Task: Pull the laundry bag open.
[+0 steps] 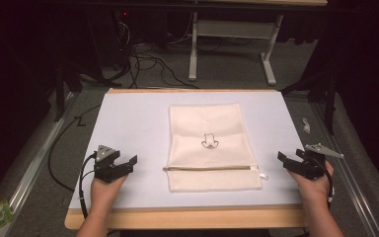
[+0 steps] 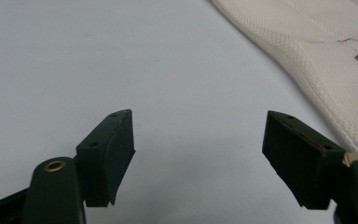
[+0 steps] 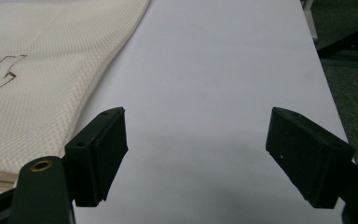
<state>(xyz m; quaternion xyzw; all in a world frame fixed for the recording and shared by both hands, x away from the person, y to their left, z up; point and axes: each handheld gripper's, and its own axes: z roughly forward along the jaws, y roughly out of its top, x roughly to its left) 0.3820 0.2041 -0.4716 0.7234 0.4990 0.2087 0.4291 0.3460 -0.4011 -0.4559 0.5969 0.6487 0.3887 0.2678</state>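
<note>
**Both grippers wide apart, bag flat between them**

A cream mesh bag [image 1: 211,145] lies flat at the middle of the table [image 1: 128,123], on its pale sheet. A small dark outline drawing [image 1: 209,142] marks the bag's centre. A zipper [image 1: 208,168] runs across the bag near the edge closest to the person, with a small white pull tab [image 1: 263,176] at its right end.

The left gripper [image 1: 128,165] rests near the table's front edge, to the left of the bag and apart from it. Its jaws stand well apart with nothing between them. In the left gripper view the left gripper [image 2: 198,149] has only bare sheet between the jaws, and the bag [image 2: 317,60] runs along the upper right, with its edge close beside the right-hand jaw.

The right gripper [image 1: 288,160] rests at the right of the bag, near the table's right edge, also apart from the bag. Its jaws are likewise spread wide and hold nothing. In the right gripper view the right gripper [image 3: 196,156] frames bare sheet, and the bag [image 3: 42,70] lies at the left, beside the left-hand jaw.

A hand [image 1: 106,190] holds the left gripper and another hand [image 1: 316,185] holds the right one. Beyond the table, cables [image 1: 143,59] lie on the floor beside a white stand [image 1: 232,34].
</note>
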